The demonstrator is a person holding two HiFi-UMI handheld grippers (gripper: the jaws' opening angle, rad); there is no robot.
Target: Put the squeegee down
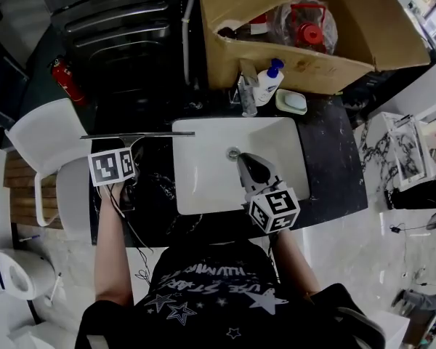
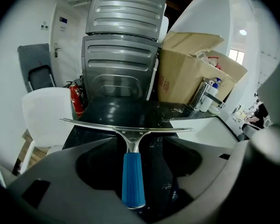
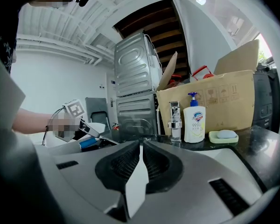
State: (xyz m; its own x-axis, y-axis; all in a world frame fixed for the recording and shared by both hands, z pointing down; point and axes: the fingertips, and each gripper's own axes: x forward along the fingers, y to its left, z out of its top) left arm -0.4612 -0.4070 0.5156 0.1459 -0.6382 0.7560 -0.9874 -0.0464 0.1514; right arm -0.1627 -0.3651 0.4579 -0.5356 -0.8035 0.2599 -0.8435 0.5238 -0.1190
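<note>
The squeegee (image 2: 133,176) has a blue handle and a long metal blade (image 1: 138,134). It lies on the black marbled counter (image 1: 156,195), left of the white sink (image 1: 203,173), its blade tip over the sink's corner. My left gripper (image 2: 135,146) is open, jaws wide on either side of the blue handle, with gaps on both sides. In the head view the left gripper (image 1: 131,157) sits just behind the blade. My right gripper (image 1: 251,169) hovers over the sink, shut with nothing in it; its jaws meet at the tips (image 3: 140,143).
At the back of the counter stand a faucet (image 1: 245,89), a soap bottle (image 1: 269,82) and a soap dish (image 1: 291,102). A cardboard box (image 1: 305,57) sits behind them. A grey appliance (image 1: 123,20), a fire extinguisher (image 1: 67,80) and a white chair (image 1: 47,133) are at left.
</note>
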